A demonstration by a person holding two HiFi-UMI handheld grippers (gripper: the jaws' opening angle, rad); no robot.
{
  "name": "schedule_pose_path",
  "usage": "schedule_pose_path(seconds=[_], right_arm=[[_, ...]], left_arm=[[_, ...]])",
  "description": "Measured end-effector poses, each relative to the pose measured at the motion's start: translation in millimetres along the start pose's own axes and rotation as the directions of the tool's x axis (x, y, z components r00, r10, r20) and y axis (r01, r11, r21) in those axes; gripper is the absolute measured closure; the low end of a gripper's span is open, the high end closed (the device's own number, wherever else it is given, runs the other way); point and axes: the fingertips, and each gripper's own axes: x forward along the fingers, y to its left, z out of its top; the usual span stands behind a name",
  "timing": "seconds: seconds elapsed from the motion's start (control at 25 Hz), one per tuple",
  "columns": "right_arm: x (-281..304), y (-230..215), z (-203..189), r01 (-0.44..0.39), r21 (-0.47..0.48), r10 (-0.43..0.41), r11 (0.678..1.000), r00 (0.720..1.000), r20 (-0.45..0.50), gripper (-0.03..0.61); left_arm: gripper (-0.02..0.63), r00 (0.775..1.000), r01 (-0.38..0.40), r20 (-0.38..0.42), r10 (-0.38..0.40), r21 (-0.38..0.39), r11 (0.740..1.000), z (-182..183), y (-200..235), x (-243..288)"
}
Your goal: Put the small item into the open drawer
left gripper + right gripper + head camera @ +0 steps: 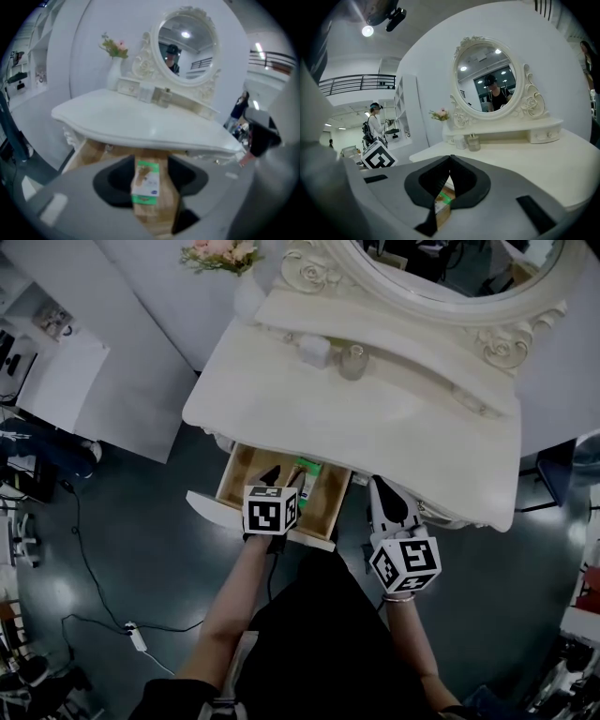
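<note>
The small item, a green-and-white box (306,470) (146,180), lies flat on the wooden floor of the open drawer (234,486) under the white dressing table. My left gripper (278,474) (151,159) hangs over the drawer with its jaws apart. The box shows in the gap between them, with bare wood beside it and no pad pressing on it. My right gripper (379,484) (450,158) is to the right of the drawer, in front of the table edge, its jaws closed tip to tip on nothing. The box (443,201) shows below them.
The dressing table top (375,409) carries a small jar (352,362), a white container (315,351) and an oval mirror (450,268); a vase of flowers (225,254) stands at the back left. A cable and power strip (138,638) lie on the dark floor at left.
</note>
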Motion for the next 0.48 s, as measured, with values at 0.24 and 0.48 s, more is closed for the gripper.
schedule_pose_path(seconds=[0.24, 0.48], right_arm=[[-9.7, 13.5, 8.0, -0.011, -0.014, 0.011, 1.000, 1.000, 0.029, 0.574], [-19.3, 28.6, 15.1, -0.024, -0.033, 0.026, 0.999, 0.998, 0.057, 0.574]], left_arm=[[0.414, 0.989, 0.026, 0.144, -0.027, 0.005, 1.000, 29.8, -5.8, -41.3], [0.444, 0.962, 0.030, 0.270, -0.038, 0.033, 0.999, 55.6, -10.9, -82.3]])
